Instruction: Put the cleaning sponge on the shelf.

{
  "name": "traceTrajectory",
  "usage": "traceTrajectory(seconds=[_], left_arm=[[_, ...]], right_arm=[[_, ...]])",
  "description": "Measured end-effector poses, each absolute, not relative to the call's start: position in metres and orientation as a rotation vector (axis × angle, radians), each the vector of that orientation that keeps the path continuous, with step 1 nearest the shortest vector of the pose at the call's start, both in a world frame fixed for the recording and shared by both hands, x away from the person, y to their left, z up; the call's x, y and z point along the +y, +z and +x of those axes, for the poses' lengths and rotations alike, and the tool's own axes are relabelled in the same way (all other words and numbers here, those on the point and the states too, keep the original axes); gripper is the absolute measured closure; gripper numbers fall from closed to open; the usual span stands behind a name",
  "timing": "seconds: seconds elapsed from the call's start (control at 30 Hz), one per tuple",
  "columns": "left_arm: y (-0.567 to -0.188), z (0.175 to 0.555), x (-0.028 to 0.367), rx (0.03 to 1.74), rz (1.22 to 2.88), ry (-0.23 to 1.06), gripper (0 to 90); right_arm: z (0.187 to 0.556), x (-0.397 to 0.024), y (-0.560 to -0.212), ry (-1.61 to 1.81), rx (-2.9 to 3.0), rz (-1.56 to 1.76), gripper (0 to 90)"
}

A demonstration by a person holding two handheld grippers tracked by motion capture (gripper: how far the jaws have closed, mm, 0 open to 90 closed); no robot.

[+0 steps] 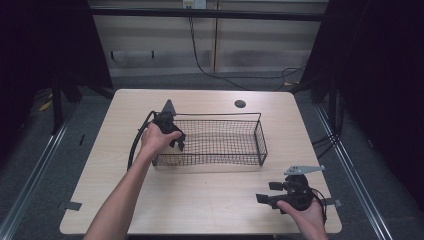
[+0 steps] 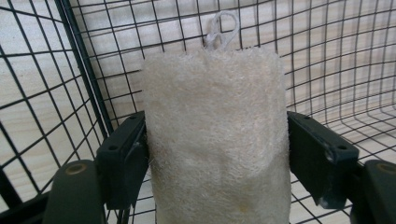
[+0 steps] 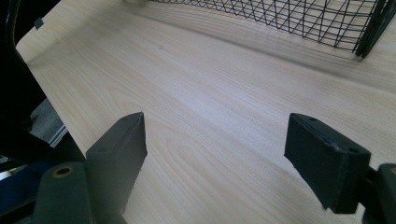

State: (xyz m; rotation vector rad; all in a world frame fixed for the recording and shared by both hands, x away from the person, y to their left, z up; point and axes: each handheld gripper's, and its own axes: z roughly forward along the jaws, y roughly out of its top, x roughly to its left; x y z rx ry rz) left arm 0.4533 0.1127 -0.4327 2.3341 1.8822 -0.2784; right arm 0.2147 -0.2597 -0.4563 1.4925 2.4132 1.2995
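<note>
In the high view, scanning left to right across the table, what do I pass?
Left gripper at the wire basket's left end → wire basket → right gripper, open, at the table's near right corner.

We see a light wooden table (image 1: 210,200). It has a small dark round hole (image 1: 240,104) near its far edge. Behind the table runs a pale wall (image 1: 165,45), and a black cable (image 1: 200,60) hangs down it to the grey floor (image 1: 30,165).
</note>
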Motion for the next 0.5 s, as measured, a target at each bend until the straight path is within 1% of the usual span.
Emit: traceTrajectory(seconds=[0.23,0.3,0.33,0.37,0.5], left_arm=[[-0.4316,0.4550,0.1166,1.866,2.309,-0.313,24.2],[-0.4306,0.4549,0.1162,1.845,2.314,-0.330,21.3],[-0.4301,0.4549,0.1158,1.839,2.317,-0.327,18.4],[-0.4301,0.4549,0.1160,1.836,2.314,-0.319,17.8],[-0.4308,0.4555,0.1170,1.826,2.325,-0.331,19.1]], right_arm=[[0.2148,-0.2600,-0.4564,1.299,2.418,1.482,20.9],[0.2148,-0.2601,-0.4563,1.300,2.417,1.480,20.9],[0.2148,-0.2600,-0.4563,1.300,2.416,1.482,20.9],[0.2148,-0.2598,-0.4562,1.296,2.417,1.487,20.9],[0.2146,-0.2598,-0.4562,1.296,2.415,1.486,20.9]])
